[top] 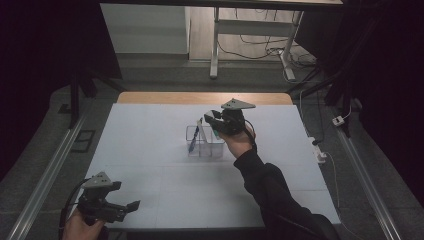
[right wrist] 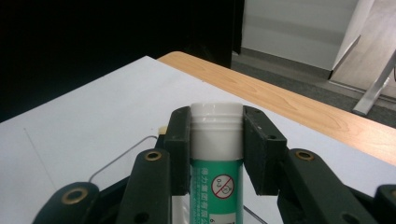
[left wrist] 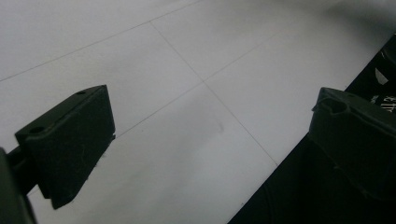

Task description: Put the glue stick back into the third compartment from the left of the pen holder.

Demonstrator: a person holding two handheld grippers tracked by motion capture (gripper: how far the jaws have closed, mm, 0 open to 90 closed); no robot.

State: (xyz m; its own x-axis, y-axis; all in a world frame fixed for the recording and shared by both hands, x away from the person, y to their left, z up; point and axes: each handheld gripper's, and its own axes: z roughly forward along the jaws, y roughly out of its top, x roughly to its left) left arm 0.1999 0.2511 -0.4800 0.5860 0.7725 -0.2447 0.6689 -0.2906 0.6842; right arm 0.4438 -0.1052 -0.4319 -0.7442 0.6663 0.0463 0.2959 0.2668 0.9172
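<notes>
High view first: the right gripper [top: 216, 120] hangs over a clear plastic two-compartment organiser box [top: 205, 142] near the middle of the white table [top: 150, 165], and it's clamped on a green-and-white glue stick with a white cap [top: 214, 131]. The right gripper view confirms it: both black jaws press the stick's white cap end [right wrist: 216, 128] from either side, label [right wrist: 218, 191] below them. A blue pen [top: 194, 139] leans in the box's left compartment.

Now the risks, as I read them. The grip sits high on the smooth cap, so the stick could swing or slip if the hand tilts. Coming down off-centre, its lower end could catch the divider or the rim and tip the light box, or knock the pen over. Letting go too high could make the stick bounce out. Which compartment it's lined up over, I can't tell.

Down at the near left corner, the left gripper [top: 127, 207] idles with jaws spread wide and nothing between them, seen over bare table [left wrist: 196, 93] in the left gripper view. It's well apart from the box, so it can't steady it.
</notes>
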